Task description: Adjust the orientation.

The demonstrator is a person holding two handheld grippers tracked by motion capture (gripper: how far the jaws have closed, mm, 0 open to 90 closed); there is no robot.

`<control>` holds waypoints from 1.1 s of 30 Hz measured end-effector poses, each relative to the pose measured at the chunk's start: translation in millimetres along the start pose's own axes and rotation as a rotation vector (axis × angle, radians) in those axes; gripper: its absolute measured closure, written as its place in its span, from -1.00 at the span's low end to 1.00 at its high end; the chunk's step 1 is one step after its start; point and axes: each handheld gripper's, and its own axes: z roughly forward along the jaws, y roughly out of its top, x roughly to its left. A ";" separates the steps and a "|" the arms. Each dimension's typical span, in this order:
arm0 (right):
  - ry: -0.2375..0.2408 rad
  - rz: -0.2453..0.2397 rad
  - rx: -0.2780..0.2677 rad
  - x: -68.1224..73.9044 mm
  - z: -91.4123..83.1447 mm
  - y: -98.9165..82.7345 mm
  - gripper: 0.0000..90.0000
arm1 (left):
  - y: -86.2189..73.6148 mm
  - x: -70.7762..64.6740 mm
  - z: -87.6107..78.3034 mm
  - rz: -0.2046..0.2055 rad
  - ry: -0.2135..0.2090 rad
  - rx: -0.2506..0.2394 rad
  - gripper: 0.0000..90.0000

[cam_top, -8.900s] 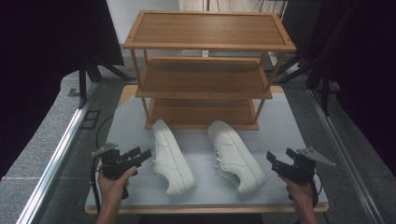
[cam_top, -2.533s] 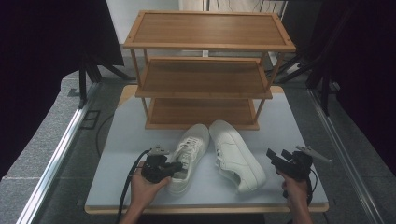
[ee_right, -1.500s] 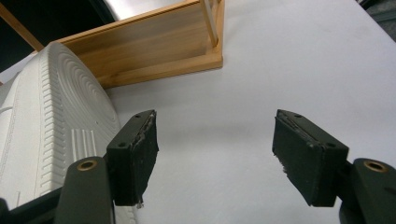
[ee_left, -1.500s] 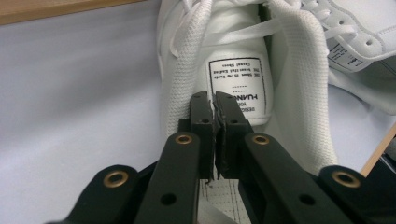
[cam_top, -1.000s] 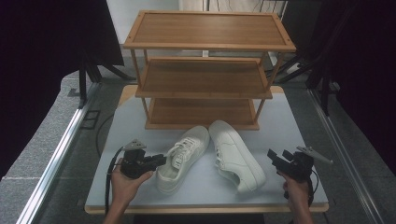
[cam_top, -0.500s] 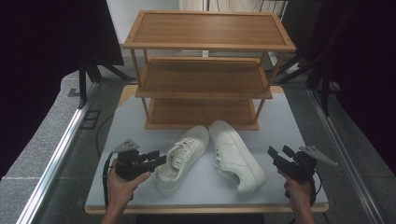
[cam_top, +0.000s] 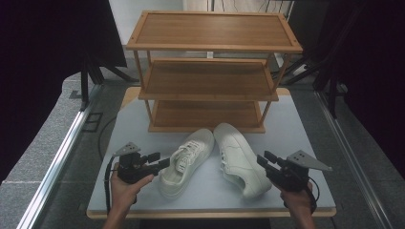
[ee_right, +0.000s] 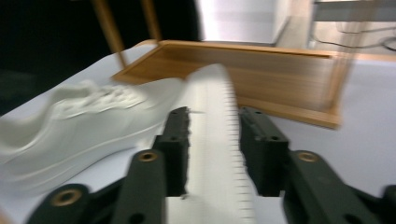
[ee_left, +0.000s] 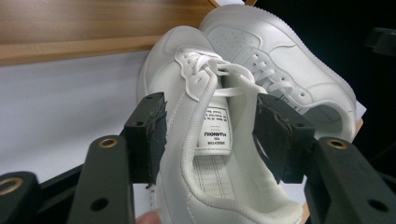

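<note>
High view: two white sneakers lie on the grey desk (cam_top: 119,138) in front of a three-tier wooden shoe rack (cam_top: 212,67). The left sneaker (cam_top: 187,162) sits on its sole, toe aimed at the rack's bottom shelf and leaning toward its mate. The right sneaker (cam_top: 239,160) lies beside it, toe also toward the rack; the two toes nearly touch while the heels spread apart. The left tongs (cam_top: 160,162), held in a hand at the desk's near left edge, point at the heel side of the left sneaker, just beside it. The right tongs (cam_top: 263,160), held in the other hand near the right edge, point at the heel of the right sneaker.

Left gripper view: the left tongs (ee_left: 210,135) are spread wide and have just been opening. The left sneaker's (ee_left: 201,186) open collar and tongue label sit between the jaws, the pads clear of it on both sides. The right sneaker (ee_left: 280,70) lies beyond.

Right gripper view: blurred. The right tongs (ee_right: 212,144) have just been closing, and the right sneaker's (ee_right: 215,154) ribbed sole edge runs between the jaws; whether the pads press on it I cannot tell. The rack's (ee_right: 261,65) bottom shelf stands behind.
</note>
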 end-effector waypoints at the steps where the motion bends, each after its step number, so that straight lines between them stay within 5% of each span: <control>1: 0.039 -0.034 0.018 10.2 0.5 0.3 0.61 | -0.4 -0.4 1.3 0.001 0.000 0.005 -0.04; 8: 0.139 -0.098 0.088 33.9 4.8 -3.9 0.89 | -1.0 -0.9 11.3 -0.001 0.003 0.040 -0.07; 14: 0.189 -0.175 0.210 56.2 12.6 -27.4 0.97 | -3.4 -2.9 15.6 0.001 -0.007 0.064 -0.05; 21: 0.154 -0.213 0.277 57.2 22.2 -40.5 0.98 | -2.2 -5.9 13.8 0.011 -0.006 0.058 -0.09; 26: 0.104 -0.179 0.273 42.5 21.3 -42.3 0.98 | -3.9 -4.7 19.2 0.005 0.000 0.071 -0.12; 33: 0.145 -0.152 0.262 34.7 21.6 -42.3 0.98 | -5.8 -7.2 23.0 0.012 0.004 0.084 -0.15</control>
